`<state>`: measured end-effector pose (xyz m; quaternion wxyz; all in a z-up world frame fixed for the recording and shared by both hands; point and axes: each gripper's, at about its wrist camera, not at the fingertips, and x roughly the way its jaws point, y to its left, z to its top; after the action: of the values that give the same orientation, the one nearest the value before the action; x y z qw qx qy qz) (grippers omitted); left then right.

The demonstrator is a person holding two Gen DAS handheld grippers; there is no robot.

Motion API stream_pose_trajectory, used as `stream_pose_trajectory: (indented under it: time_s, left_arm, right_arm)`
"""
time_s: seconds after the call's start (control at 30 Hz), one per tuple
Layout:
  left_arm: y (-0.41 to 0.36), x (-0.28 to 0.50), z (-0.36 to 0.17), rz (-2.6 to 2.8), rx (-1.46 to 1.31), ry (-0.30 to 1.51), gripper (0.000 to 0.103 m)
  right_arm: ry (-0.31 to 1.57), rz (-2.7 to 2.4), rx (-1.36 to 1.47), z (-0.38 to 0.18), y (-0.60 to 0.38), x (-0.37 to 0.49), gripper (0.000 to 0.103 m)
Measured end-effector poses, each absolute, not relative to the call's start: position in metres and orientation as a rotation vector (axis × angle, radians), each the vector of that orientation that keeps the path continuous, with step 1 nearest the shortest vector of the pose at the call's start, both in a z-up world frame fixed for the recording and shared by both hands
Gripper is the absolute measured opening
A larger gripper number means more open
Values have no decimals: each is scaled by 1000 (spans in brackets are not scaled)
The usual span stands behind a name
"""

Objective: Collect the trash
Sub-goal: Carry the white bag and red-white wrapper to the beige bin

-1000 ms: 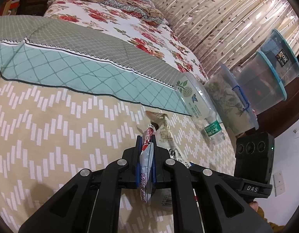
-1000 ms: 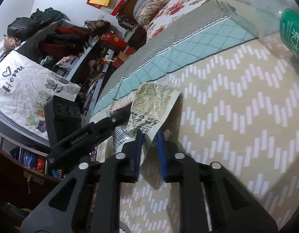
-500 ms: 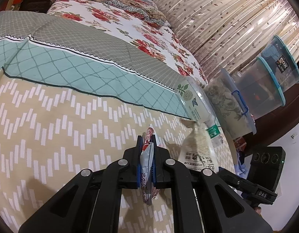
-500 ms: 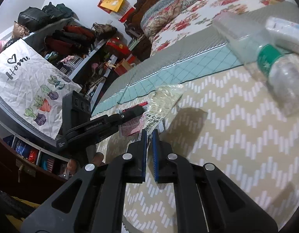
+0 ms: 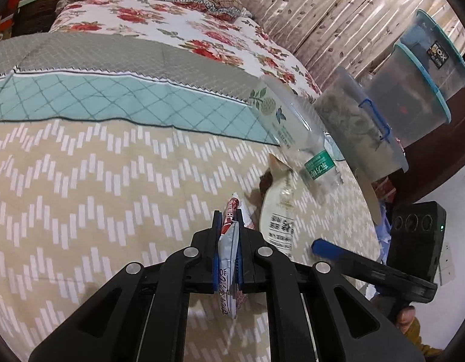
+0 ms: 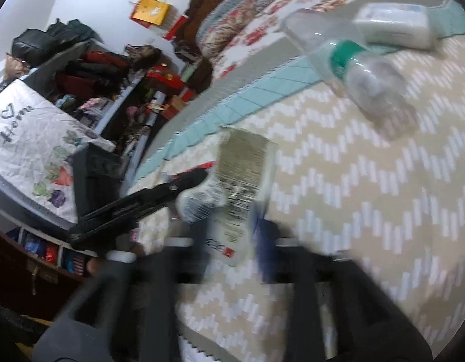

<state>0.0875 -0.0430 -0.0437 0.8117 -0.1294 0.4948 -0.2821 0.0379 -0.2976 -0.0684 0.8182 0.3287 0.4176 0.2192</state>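
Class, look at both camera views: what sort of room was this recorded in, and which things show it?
Most likely a bedroom in a home. A bed with a chevron-patterned quilt fills the view, curtains hang beside it, and bags crowd a shelf.

1. The left gripper [image 5: 228, 235] points forward and downward, its fingers [image 5: 216, 238] pressed tight on a thin red-and-white wrapper [image 5: 228, 259] that stands on edge between them.
2. The right gripper [image 6: 232, 235] is blurred; its jaws have just been opening and now stand wide, a flat packet [image 6: 241, 181] lying between the fingers [image 6: 261, 235], unpressed.
3. A fingertip [image 5: 406, 321] shows beneath the right gripper's handle.
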Motion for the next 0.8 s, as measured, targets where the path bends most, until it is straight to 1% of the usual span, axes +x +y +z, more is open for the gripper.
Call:
stream_pose_trajectory:
  time_s: [0.1,0.27,0.43,0.57,0.7,0.77,0.8]
  left_arm:
    - [-45,83,-41,-634,-304,1062,7]
    - [-64,78,-28,-734,-336,1065,7]
    - [-98,74,-23,-802,-296,1072,7]
    - [-115,71,-23,-805,-247,1074,7]
    - [-108,74,-24,-777,-247,1069,7]
    - [-95,78,-24,-752,-272,1064,7]
    - [-87,80,-24,-737,-287,1060,7]
  right_arm:
    - [897,485,635,-66,-290,35,83]
    - [868,518,402,-47,-266,25,83]
    - [860,473,254,-43,-261,14,85]
    - [872,440,300,-45,-274,18,84]
    - [871,448,407,-48,-297,26,84]
    - [877,450,473,-53,-308,30,82]
    - [883,456,518,-56,-314,34,79]
